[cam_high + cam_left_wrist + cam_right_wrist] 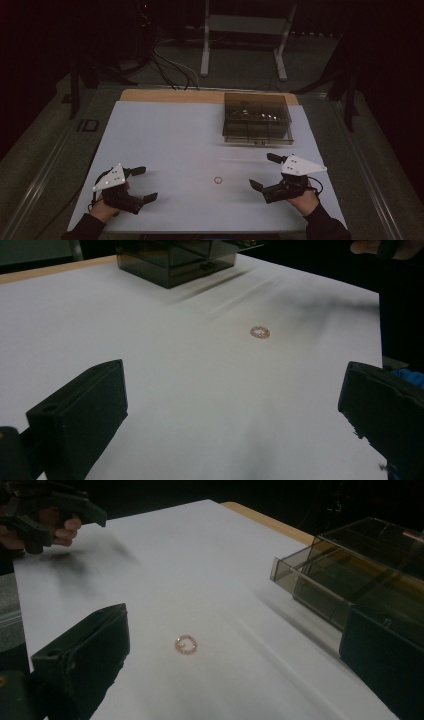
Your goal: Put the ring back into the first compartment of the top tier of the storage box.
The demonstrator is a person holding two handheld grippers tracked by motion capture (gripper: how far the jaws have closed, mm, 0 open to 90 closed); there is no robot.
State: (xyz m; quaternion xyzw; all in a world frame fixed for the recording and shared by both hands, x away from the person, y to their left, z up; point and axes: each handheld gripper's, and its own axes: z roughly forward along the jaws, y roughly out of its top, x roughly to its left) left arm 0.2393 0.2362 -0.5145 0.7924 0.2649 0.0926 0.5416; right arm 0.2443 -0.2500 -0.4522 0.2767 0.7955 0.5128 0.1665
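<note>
A small pinkish ring (218, 179) lies flat on the white table, between the two grippers and nearer the right one. It shows ahead of the left gripper's jaws as a ring (260, 332) and close in front of the right jaws as a ring (186, 644). My left gripper (143, 184) rests at the front left, jaws wide apart and empty. My right gripper (264, 171) sits at the front right, open too, with nothing between its jaws. Both point toward the ring.
A smoky transparent drawer box (257, 118) stands at the back right of the white table (170, 135), seen also as a box (360, 575) beside the right jaw. Beyond the table are a stand's legs (205, 50) and floor cables (170, 67).
</note>
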